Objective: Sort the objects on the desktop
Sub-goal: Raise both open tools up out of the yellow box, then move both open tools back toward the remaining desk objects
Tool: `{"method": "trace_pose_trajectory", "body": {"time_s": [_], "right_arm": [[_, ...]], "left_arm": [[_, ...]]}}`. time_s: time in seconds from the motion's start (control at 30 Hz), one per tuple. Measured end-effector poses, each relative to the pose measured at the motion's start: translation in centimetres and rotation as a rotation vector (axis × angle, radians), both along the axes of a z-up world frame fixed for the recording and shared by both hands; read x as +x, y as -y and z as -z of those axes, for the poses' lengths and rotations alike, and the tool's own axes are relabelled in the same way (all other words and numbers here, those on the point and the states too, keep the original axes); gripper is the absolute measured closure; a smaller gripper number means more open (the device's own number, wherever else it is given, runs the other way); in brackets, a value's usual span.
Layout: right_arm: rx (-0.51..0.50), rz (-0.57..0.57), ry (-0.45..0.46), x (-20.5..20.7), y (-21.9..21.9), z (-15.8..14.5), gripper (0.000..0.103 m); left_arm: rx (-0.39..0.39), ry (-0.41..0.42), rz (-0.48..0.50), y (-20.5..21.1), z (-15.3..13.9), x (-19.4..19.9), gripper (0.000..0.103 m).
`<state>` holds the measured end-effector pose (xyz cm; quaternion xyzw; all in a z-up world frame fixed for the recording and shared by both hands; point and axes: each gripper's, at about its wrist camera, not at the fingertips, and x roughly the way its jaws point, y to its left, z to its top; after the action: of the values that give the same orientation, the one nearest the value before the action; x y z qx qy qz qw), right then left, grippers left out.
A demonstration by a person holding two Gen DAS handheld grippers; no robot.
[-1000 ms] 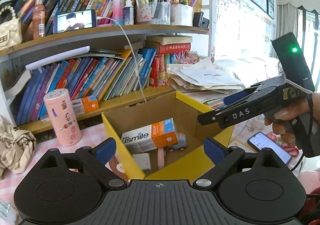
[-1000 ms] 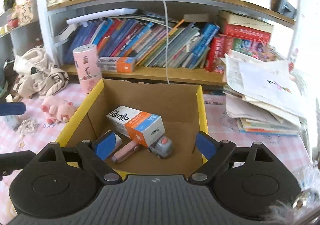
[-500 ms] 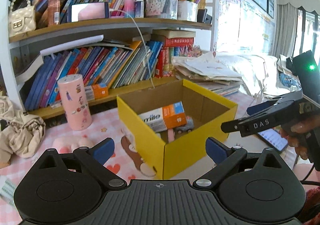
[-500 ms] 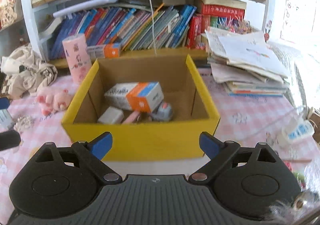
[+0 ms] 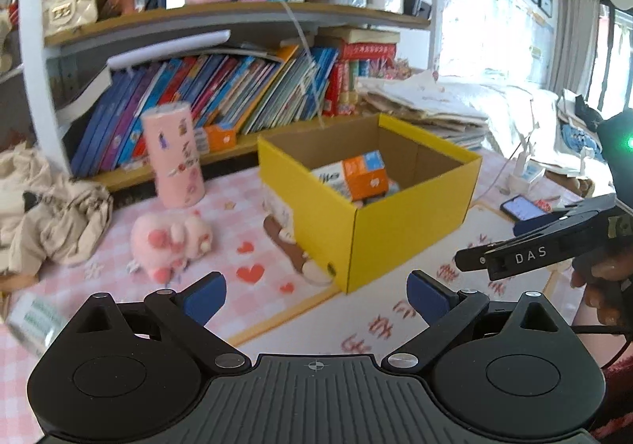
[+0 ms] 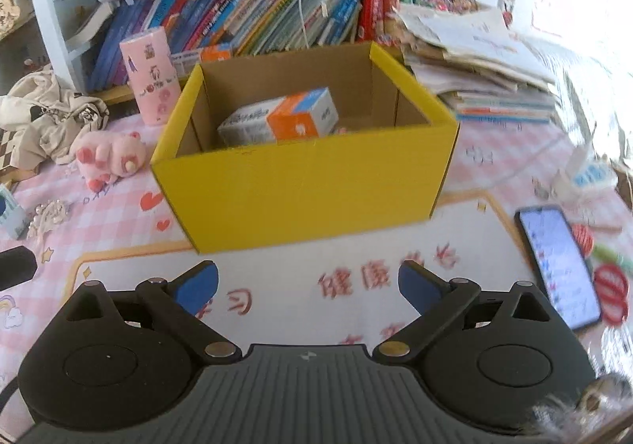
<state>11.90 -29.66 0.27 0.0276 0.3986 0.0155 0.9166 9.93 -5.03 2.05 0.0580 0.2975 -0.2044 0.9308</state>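
Both our tools wide, empty; carton boxed ahead; plush, phone left.

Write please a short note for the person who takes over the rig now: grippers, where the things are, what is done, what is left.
Left gripper and right gripper: both open, holding nothing, in front of the yellow box.
Done: the orange-and-white carton lies in the box.
Left on the table: pink plush toy, pink cylinder, phone.
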Motion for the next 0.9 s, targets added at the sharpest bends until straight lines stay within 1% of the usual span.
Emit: {"method": "trace_pose_trajectory", "body": {"time_s": [0.13,0.33,0.47,0.7,0.9], "right_arm": [[-0.009,-0.008,-0.029,-0.6,-1.3,0.7,0.003],[-0.046,-0.053,-0.041,-1.4,-3.0,1.0,0.002],[-0.068,-0.093,-0.051,-1.8,-4.1,1.2,0.001],[-0.083,-0.117,-0.064,-2.3,-5.1,1.4,0.000],[-0.088,-0.175,-0.077,-2.4,-6.9,1.9,0.000]], "left_arm": [[0.014,-0.040,-0.034,-1.0,0.8,-0.6,0.004],[0.019,-0.059,-0.067,-2.3,1.4,-1.2,0.003],[0.018,-0.062,-0.069,-2.6,1.6,-1.5,0.003],[0.025,-0.063,-0.055,-2.8,1.7,-1.9,0.003],[0.053,-0.073,-0.056,-3.4,2.0,-2.5,0.003]]}}
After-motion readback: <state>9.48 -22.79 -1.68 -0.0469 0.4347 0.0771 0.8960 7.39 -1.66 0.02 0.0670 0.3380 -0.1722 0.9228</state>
